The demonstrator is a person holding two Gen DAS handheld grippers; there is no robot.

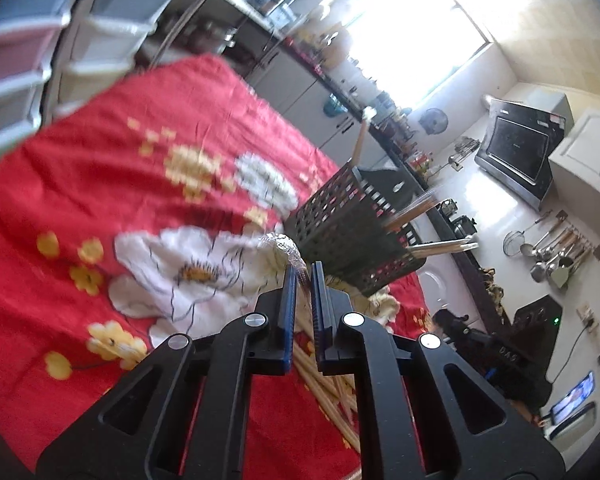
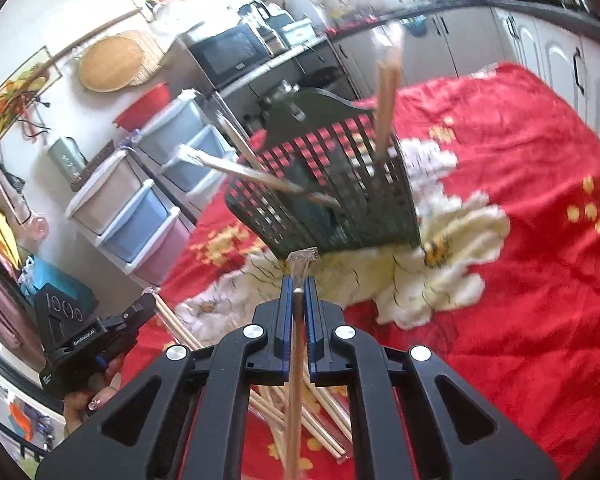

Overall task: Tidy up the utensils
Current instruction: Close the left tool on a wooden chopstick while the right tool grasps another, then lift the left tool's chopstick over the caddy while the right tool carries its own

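Both grippers clamp wrapped chopsticks: right gripper, left gripper. Black holder near ahead carries several; loose chopsticks remain on red cloth.

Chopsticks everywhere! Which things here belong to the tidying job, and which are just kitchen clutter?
Job:
- wrapped chopstick held in right hand-held gripper
- chopstick held in left hand-held gripper
- loose chopsticks
- basket

Clutter:
- drawers
- microwave
- ladles
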